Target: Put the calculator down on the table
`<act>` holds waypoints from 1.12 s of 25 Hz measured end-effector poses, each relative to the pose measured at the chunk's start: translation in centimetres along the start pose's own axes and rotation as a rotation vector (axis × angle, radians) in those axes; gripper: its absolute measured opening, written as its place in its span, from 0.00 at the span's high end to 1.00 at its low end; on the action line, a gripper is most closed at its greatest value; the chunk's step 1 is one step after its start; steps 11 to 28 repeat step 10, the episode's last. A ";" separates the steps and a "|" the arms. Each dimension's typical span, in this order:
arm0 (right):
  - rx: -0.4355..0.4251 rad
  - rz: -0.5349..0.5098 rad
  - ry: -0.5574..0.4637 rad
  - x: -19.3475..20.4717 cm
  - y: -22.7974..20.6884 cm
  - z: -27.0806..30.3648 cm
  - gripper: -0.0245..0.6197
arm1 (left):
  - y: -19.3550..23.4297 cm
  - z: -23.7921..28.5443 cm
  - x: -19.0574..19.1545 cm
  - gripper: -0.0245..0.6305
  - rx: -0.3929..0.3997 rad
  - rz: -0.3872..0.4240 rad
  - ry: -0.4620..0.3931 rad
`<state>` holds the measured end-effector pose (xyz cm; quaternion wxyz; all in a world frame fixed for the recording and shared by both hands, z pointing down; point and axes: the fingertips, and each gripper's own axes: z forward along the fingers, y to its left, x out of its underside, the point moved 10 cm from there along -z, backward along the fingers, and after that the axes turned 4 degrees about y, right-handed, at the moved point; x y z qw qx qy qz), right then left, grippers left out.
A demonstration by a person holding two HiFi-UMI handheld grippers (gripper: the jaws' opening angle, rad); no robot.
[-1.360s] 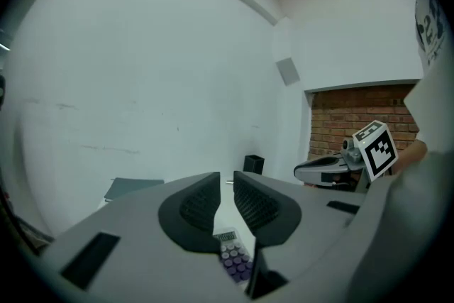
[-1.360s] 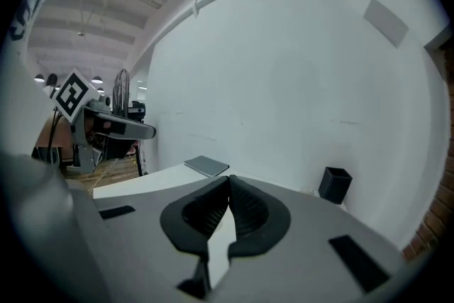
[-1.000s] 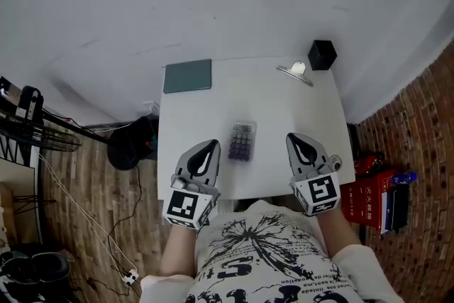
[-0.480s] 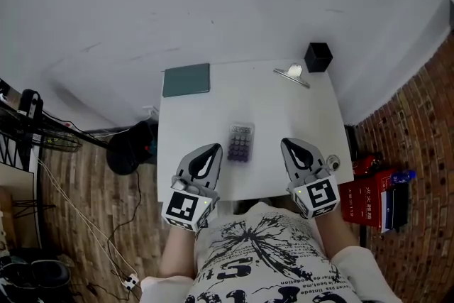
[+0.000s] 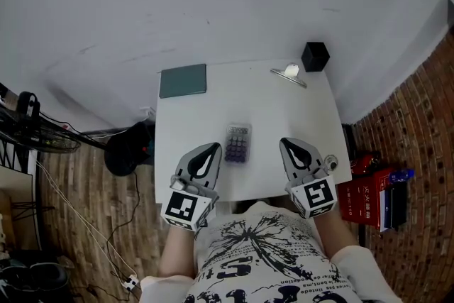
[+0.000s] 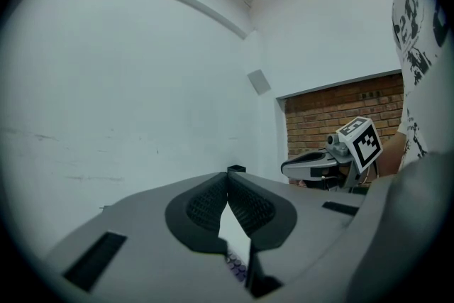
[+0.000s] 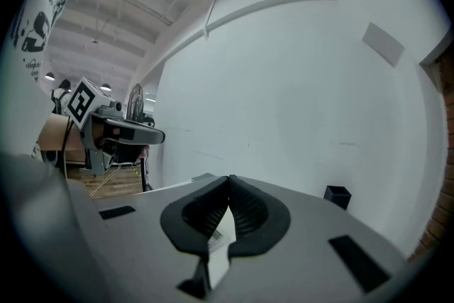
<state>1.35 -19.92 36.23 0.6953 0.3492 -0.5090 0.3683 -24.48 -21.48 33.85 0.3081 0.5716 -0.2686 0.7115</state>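
The calculator [image 5: 237,143], grey with purple keys, lies flat on the white table [image 5: 269,110] near its front middle. My left gripper [image 5: 212,147] is just left of it and shut, with nothing between its fingers. My right gripper [image 5: 286,143] is a little further off to the right of it, also shut and empty. In the left gripper view the jaws [image 6: 228,174] meet at their tips, and the calculator's purple keys [image 6: 236,268] show through the gap below them. In the right gripper view the jaws [image 7: 229,179] likewise touch at the tips.
A dark green notebook [image 5: 183,81] lies at the table's back left. A black box [image 5: 315,56] stands at the back right corner, with a metal clip [image 5: 288,74] beside it. Red boxes [image 5: 370,196] sit on the floor to the right, a black stand [image 5: 124,150] to the left.
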 end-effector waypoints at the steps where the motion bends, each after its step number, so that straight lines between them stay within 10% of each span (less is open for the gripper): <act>1: 0.000 -0.001 0.001 0.0 -0.1 0.1 0.94 | 0.1 0.1 0.0 0.94 -0.001 -0.004 0.001; 28: -0.005 0.008 0.003 0.4 -0.5 0.8 0.94 | 0.8 0.5 0.3 0.94 -0.030 -0.012 0.014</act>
